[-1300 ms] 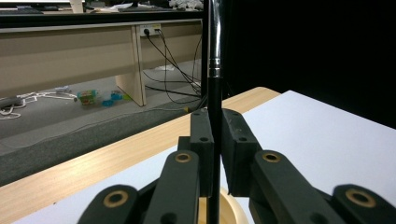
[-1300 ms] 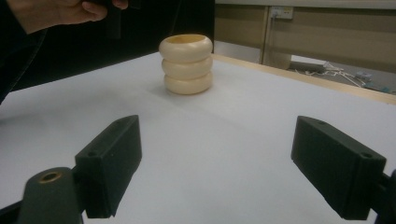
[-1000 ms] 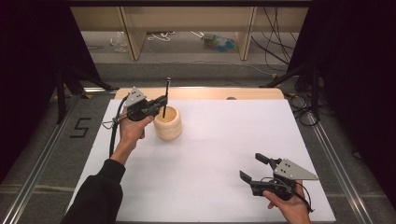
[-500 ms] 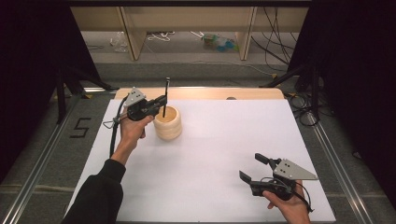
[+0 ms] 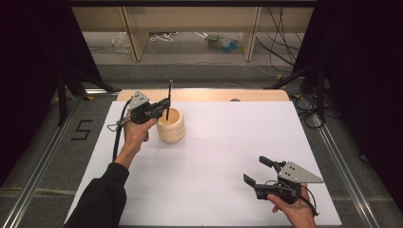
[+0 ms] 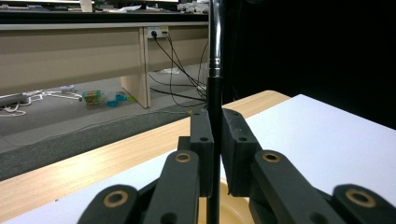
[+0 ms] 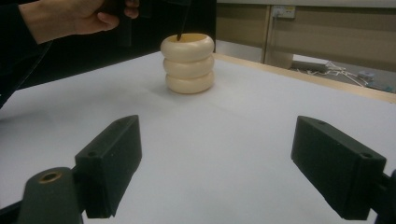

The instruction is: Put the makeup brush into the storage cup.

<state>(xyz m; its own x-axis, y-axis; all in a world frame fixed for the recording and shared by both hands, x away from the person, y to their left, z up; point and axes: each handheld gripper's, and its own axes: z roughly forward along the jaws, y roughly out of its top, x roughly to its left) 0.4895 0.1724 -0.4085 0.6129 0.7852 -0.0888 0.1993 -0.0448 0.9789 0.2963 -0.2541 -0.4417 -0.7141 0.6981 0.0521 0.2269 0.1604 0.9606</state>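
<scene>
A pale wooden cup [image 5: 171,127] with a ribbed wall stands on the white table [image 5: 228,142] at the back left. My left gripper [image 5: 166,106] is shut on a thin dark rod [image 5: 169,91], held upright with its lower end inside the cup's mouth. In the left gripper view the rod [image 6: 214,88] runs straight up between the closed jaws, silver above and black below, with the cup rim [image 6: 233,215] beneath. My right gripper [image 5: 255,169] rests open near the front right, holding nothing. The right gripper view looks across the table at the cup [image 7: 187,63] and the rod tip [image 7: 182,28].
A wooden strip [image 5: 214,95] borders the table's far edge. Beyond it lie the floor, cables and bench legs [image 5: 249,35]. Dark curtains stand at both sides. The person's left hand [image 7: 70,18] hovers beside the cup. White surface stretches between the cup and my right gripper.
</scene>
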